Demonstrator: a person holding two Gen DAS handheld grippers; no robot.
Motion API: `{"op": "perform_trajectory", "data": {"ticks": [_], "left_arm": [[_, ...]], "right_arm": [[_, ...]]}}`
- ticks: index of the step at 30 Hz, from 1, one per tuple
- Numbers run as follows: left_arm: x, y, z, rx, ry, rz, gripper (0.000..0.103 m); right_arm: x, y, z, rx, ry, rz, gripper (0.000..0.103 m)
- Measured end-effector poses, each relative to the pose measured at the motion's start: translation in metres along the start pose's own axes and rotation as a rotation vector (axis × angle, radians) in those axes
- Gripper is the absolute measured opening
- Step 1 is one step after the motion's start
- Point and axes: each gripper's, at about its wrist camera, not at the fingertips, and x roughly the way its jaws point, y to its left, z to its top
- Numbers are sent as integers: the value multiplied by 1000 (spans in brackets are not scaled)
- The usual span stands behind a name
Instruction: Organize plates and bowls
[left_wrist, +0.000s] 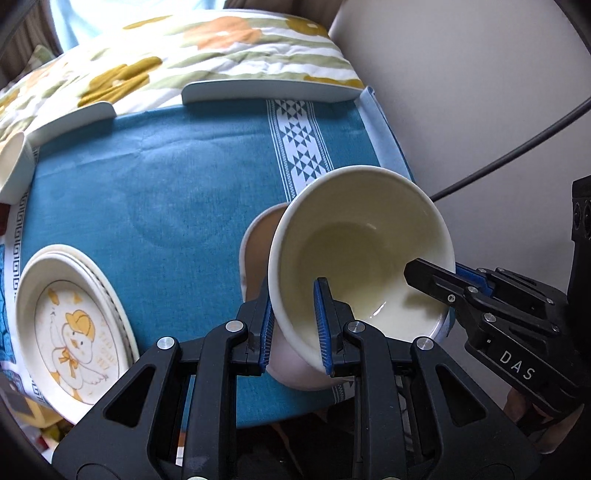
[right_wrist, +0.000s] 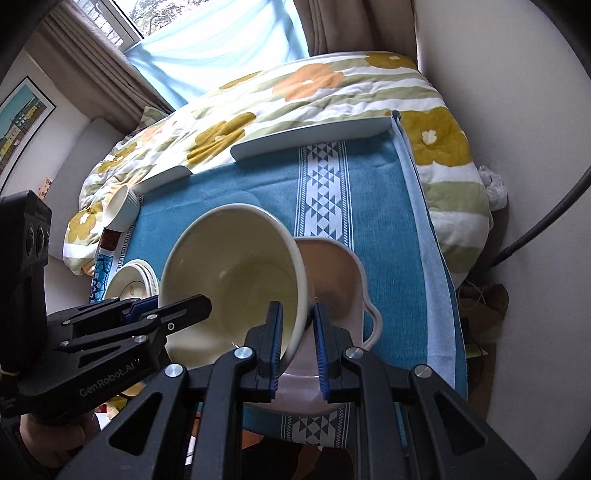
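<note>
Both my grippers, left (left_wrist: 295, 325) and right (right_wrist: 298, 339), pinch opposite rims of the cream bowl (left_wrist: 364, 254), tilted over the pink bowl (right_wrist: 332, 273) on the counter (left_wrist: 166, 192).

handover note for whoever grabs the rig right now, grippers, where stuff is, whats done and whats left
Left gripper: shut on the cream bowl's rim.
Right gripper: shut on the opposite rim of that bowl.
The cream bowl is tilted, held over the pink handled bowl on the blue tablecloth.
Done: duck plates stacked at the table's left.
Left: lower the cream bowl into the pink one, release both grippers; a small white bowl sits apart at the far left edge.
</note>
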Motion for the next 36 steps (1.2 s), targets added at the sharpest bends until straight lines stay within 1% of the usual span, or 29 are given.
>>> {"op": "perform_trajectory", "data": {"ticks": [9,11,18,23,25,36], "left_arm": [[33,0,2,110,78,68,18],[37,-2,3,136,81,84,18],[48,-8,5,205,91,103,18],[52,-16,1,266,73,157,18],[54,-16,0,267,79,161,18],[49,-14,0,245,58,170,18]], "right_arm": [[31,-12,-15,85,56,1,15],[36,-13,-17,93,63,-3,15],[41,-20,-20,119,67,-22,15],[43,-22,-22,122,72,-23,15],[43,-21,-22,118,70,-30,15],[39,-17,-25,96,65,-28,15]]}}
